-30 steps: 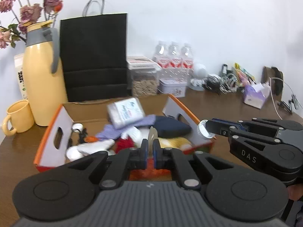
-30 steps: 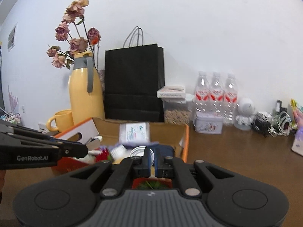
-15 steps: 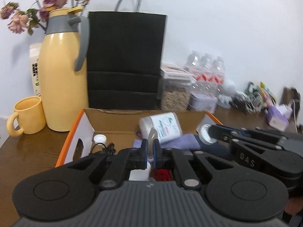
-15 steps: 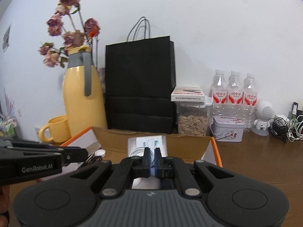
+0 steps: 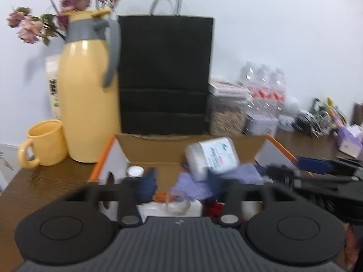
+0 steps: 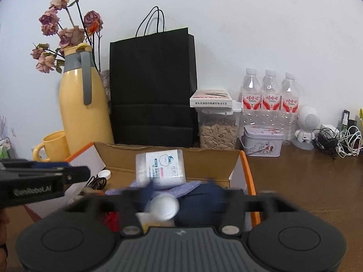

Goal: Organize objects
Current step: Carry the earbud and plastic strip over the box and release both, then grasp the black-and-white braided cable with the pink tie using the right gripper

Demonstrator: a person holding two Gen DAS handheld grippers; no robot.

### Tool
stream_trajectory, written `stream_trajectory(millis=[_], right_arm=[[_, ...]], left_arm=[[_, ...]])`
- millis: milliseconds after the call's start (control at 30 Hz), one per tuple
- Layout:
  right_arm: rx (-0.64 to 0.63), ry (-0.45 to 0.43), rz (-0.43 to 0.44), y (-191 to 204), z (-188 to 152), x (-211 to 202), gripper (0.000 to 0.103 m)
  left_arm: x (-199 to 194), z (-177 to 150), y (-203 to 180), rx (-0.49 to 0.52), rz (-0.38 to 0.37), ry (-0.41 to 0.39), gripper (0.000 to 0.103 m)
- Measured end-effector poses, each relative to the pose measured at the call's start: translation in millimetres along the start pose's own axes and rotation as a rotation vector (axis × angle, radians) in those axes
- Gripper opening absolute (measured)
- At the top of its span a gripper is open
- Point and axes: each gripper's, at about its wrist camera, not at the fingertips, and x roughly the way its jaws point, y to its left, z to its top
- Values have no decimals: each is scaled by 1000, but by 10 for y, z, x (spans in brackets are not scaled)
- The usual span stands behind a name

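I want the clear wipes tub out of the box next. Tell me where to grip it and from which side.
Grip the tub across its two long flat sides, coming from above and in front with the right claw, whose jaws are opening. It lies tilted on top of the purple cloth, label facing forward, so those sides look free. The cardboard box back wall stands close behind, so I would not reach from there.
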Motion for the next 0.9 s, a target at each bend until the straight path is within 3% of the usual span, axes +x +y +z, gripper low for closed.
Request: stream_trajectory(millis=[33, 100, 533, 900], right_arm=[[2, -6, 5, -9, -8, -4, 90], [13, -11, 5, -27, -5, -8, 94], [-3, -19, -12, -2, 23, -50, 98], [-32, -72, 8, 66, 37, -469, 103]], left_arm=[[-23, -3, 7, -4, 24, -22, 92], [-66, 4, 11, -9, 75, -55, 103], [-122, 56, 54, -29, 70, -54, 103], [-492, 57, 63, -23, 33, -68, 103]])
